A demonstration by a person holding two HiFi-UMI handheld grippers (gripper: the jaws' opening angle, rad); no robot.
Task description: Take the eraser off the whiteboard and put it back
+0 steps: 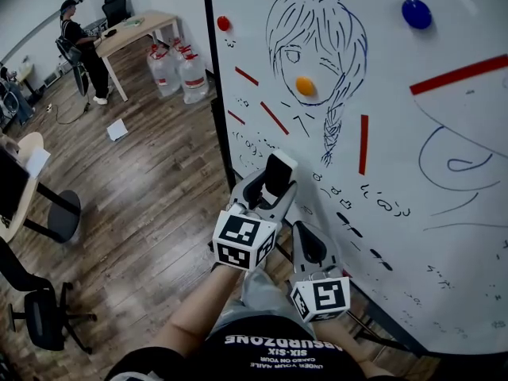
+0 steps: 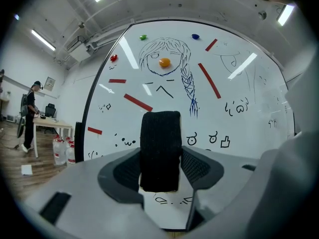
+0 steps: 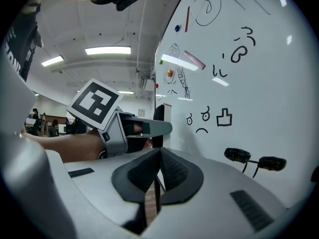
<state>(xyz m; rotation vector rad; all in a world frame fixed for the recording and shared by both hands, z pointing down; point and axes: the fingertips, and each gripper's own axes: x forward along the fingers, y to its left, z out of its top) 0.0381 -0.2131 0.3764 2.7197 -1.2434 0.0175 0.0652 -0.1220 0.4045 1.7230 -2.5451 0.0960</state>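
The whiteboard (image 1: 444, 213) stood just ahead of me. The eraser (image 2: 160, 151) looked clear of it, so I judged the taking-off done and the putting-back still to do. My left claw (image 1: 275, 182) gripped the eraser upright between its jaws. My right claw (image 3: 158, 171) was clenched on nothing.

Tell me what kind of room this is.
Probably an office or shared workroom: a large whiteboard covered in marker drawings, a desk across the room, bottled water jugs beside it, and a rolling office chair.
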